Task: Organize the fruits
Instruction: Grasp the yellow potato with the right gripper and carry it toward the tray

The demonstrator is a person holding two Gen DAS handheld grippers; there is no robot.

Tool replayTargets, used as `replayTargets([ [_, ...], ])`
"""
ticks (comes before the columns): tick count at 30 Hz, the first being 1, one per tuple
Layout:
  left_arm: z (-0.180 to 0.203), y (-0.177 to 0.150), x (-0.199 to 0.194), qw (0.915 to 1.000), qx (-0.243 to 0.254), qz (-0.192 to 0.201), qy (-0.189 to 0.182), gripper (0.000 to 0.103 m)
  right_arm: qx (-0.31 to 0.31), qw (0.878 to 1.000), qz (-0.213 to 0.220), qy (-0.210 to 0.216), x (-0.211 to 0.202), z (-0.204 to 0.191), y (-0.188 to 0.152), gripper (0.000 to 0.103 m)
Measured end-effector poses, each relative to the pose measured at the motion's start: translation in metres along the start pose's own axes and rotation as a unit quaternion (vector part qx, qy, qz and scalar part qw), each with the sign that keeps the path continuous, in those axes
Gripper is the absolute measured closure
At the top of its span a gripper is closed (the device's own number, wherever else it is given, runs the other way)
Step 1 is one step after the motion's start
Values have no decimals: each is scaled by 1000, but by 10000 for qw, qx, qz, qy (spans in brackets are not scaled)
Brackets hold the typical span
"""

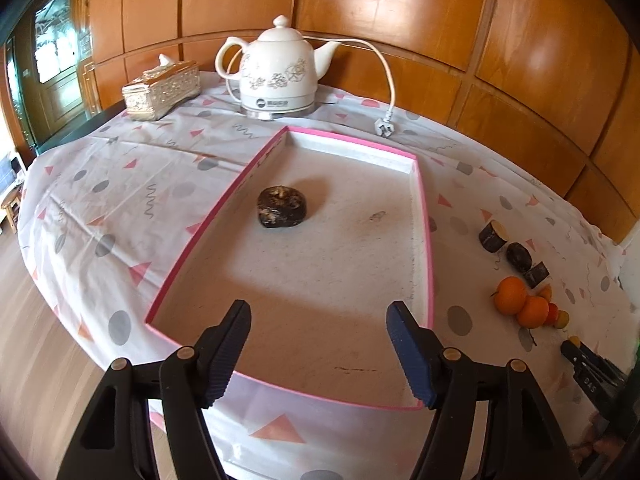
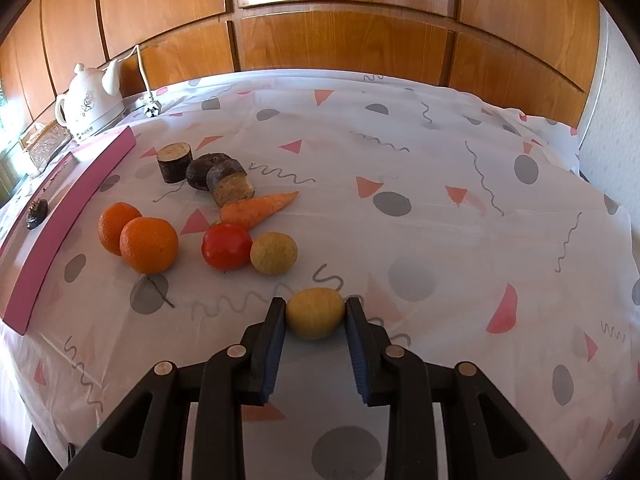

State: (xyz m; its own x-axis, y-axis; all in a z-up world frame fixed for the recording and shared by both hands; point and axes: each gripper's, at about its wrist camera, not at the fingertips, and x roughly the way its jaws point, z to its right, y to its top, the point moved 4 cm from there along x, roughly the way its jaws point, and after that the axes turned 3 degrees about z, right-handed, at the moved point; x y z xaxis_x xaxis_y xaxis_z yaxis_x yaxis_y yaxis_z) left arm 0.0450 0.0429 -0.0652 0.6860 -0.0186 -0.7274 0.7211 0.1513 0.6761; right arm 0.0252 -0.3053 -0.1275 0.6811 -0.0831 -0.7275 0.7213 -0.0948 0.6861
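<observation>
My left gripper (image 1: pixel 318 320) is open and empty above the near end of a pink-rimmed white tray (image 1: pixel 424 208). A dark lumpy fruit (image 1: pixel 282 207) lies in the tray. My right gripper (image 2: pixel 315 312) is shut on a yellow potato-like fruit (image 2: pixel 315 313) that rests on the tablecloth. Beyond it lie two oranges (image 2: pixel 138 238), a red tomato (image 2: pixel 226 246), a second yellow fruit (image 2: pixel 274 253), a carrot (image 2: pixel 258 210) and several dark cut pieces (image 2: pixel 208 172). The tray's pink side (image 2: pixel 72 208) is at the left in the right wrist view.
A white electric kettle (image 1: pixel 276 70) with its cord and plug (image 1: pixel 384 126) stands behind the tray. A gold tissue box (image 1: pixel 160 90) sits to its left. Wooden wall panels back the table. The tablecloth edge drops off at left.
</observation>
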Motion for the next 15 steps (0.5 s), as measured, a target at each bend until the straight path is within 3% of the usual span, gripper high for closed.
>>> replayTargets([
  [15,-31,-2,-6,9985,-524,73,139,23,-413,9977,-119,523,-15,-31,-15,73],
])
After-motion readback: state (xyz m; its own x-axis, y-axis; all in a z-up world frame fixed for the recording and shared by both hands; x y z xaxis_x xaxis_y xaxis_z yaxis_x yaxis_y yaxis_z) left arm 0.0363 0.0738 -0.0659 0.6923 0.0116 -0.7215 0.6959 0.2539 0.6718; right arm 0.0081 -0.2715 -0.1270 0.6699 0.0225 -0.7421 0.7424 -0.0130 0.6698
